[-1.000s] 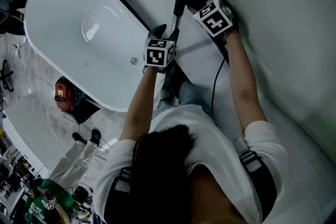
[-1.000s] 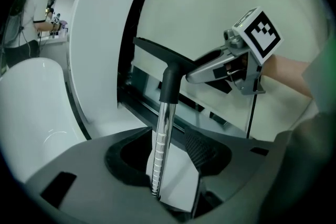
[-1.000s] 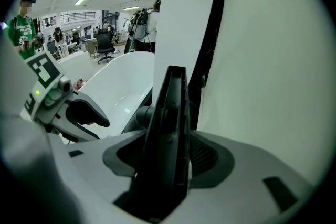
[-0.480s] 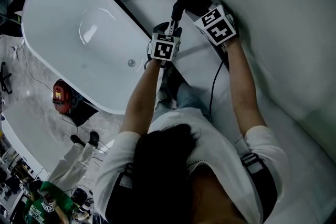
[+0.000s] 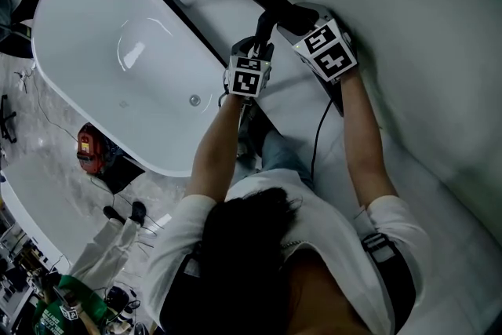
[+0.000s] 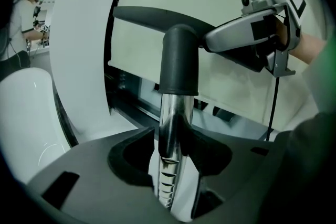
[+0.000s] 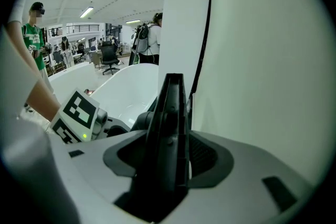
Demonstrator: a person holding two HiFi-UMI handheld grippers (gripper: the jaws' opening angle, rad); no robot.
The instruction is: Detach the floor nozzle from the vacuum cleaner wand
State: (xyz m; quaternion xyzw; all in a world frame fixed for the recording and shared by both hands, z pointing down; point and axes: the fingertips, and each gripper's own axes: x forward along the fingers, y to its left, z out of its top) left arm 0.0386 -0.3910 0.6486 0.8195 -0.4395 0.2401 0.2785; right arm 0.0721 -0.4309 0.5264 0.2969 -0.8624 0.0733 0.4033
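Observation:
The chrome vacuum wand [image 6: 172, 123] ends in a dark collar and neck [image 6: 178, 55] that joins the flat dark floor nozzle [image 6: 152, 14]. My left gripper [image 6: 176, 152] is shut on the chrome wand just below the collar. In the head view it is at centre [image 5: 257, 47], with the wand [image 5: 263, 34] running up from it. My right gripper [image 7: 168, 157] is shut on the floor nozzle [image 7: 169, 113], which stands edge-on between its jaws. In the head view this gripper [image 5: 296, 18] reaches the nozzle [image 5: 284, 12] from the right. The two grippers are close together.
A large white bathtub [image 5: 86, 27] lies to the left of my hands, with a red device [image 5: 88, 150] on the floor below it. A black cable [image 5: 318, 129] hangs by my right arm. A white curved wall [image 7: 252, 60] stands to the right. People stand further back [image 7: 35, 34].
My left gripper has shifted a little to the right along the wand, closer to the right gripper. The right gripper has barely moved.

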